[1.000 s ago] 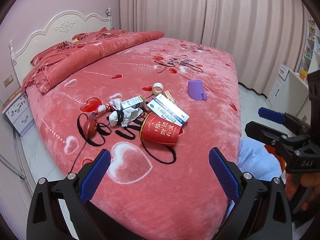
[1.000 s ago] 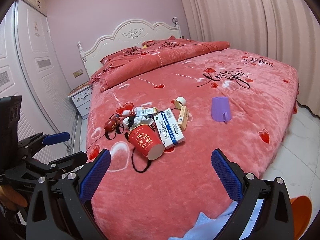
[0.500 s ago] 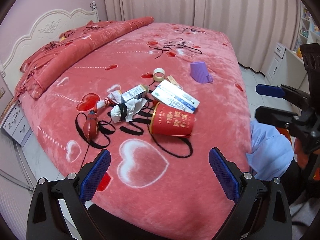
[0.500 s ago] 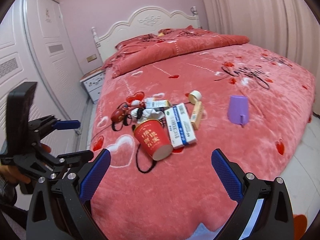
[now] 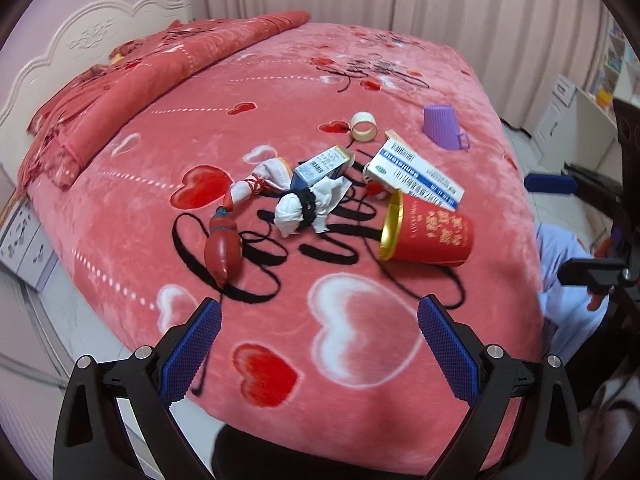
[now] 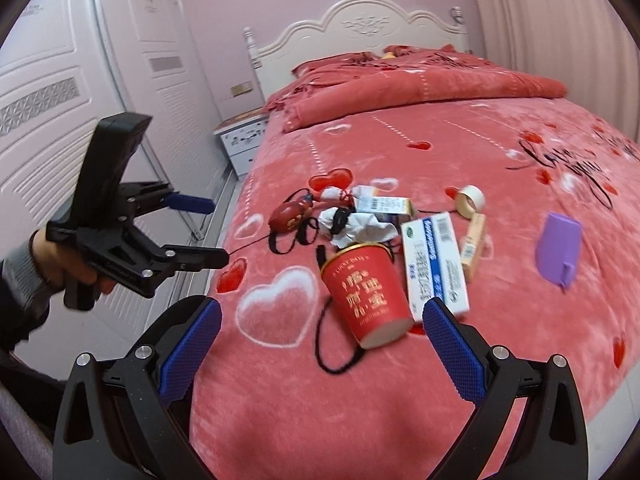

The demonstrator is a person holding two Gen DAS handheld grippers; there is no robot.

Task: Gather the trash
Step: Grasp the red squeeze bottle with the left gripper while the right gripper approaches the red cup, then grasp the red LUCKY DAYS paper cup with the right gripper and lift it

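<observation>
A pile of trash lies on the red bed: a red paper cup on its side, crumpled white tissue, a blue-and-white box, a small carton, a tape roll and a red pouch with black cord. My left gripper is open and empty over the bed's near edge. My right gripper is open and empty, just short of the cup. The left gripper also shows in the right wrist view, open.
A purple cup lies upside down right of the pile. A folded quilt and white headboard are at the far end. A nightstand and white wardrobe doors stand left of the bed. A desk is at right.
Both grippers have moved closer to the bed and the trash pile, so the items look larger. Both stay open. Nothing on the bed has moved.
</observation>
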